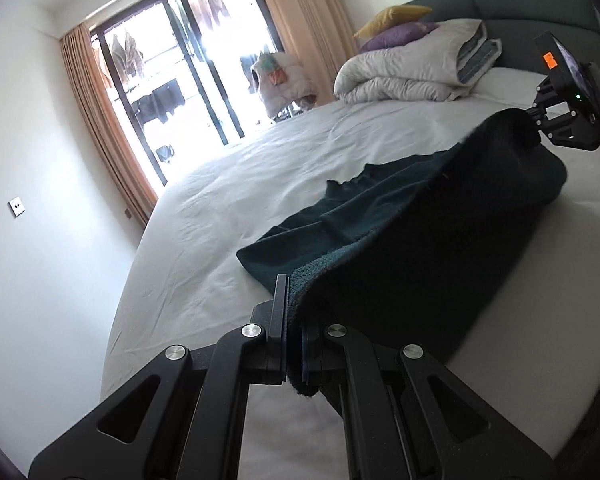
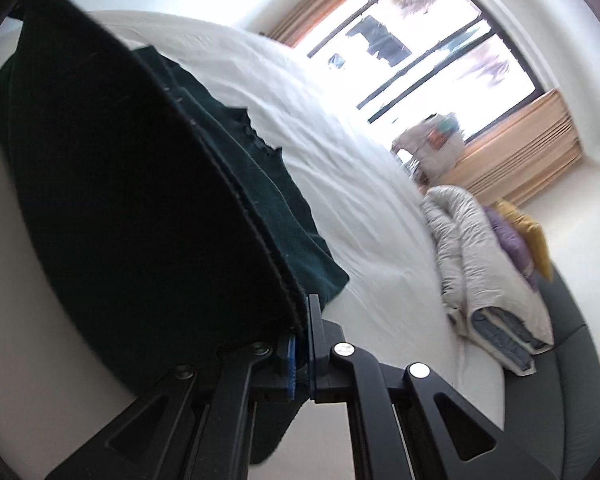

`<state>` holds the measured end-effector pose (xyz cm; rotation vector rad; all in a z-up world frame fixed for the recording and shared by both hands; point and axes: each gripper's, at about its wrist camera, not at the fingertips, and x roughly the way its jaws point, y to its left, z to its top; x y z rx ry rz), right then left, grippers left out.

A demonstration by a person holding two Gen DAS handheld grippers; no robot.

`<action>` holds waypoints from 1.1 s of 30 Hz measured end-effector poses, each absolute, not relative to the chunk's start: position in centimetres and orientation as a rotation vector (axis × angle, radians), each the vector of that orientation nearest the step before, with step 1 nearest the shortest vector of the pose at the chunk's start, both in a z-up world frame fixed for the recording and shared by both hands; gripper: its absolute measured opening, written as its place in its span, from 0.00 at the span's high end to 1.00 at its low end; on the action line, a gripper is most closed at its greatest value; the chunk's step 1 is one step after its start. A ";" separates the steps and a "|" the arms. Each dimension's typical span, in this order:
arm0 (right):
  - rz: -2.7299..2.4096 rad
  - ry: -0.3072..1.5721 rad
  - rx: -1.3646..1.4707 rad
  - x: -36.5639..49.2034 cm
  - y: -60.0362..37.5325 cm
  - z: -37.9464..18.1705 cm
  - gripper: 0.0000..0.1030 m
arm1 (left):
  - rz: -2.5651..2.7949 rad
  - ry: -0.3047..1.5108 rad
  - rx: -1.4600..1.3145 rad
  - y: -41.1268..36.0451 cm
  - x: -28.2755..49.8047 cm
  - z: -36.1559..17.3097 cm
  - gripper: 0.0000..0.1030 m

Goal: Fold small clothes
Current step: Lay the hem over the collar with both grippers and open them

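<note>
A dark green cloth [image 1: 420, 232] lies across the white bed [image 1: 228, 208], with its near edge lifted off the sheet. My left gripper [image 1: 294, 320] is shut on one corner of that edge. My right gripper [image 2: 304, 320] is shut on the other corner, and it shows in the left wrist view [image 1: 540, 120] at the far right. The cloth [image 2: 140, 200] hangs folded over between the two grippers, with its lower layer resting flat on the bed [image 2: 360, 184]. The part under the raised fold is hidden.
A folded white duvet [image 1: 404, 68] with purple and yellow pillows [image 1: 396, 28] sits at the grey headboard [image 1: 520, 4]. A window with beige curtains [image 1: 100, 120] stands past the bed's far side. The wall [image 1: 32, 160] lies to the left.
</note>
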<state>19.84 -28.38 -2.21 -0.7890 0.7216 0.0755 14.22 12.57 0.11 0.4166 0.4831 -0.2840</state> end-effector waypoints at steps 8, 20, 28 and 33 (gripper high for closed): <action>0.076 0.846 -0.715 30.2 -29.8 -4.6 0.97 | -0.273 0.615 0.447 11.4 27.9 -1.9 0.97; 0.054 0.952 -0.608 41.0 -31.8 -8.5 0.95 | -0.237 0.715 0.448 10.7 40.9 -6.0 0.96; -0.051 0.959 -0.385 42.4 -36.1 -8.2 0.00 | -0.211 0.768 0.459 10.3 43.6 -9.4 0.90; -0.047 0.965 -0.179 41.2 -40.3 -6.6 0.00 | -0.121 0.754 0.429 11.9 43.4 -8.2 0.38</action>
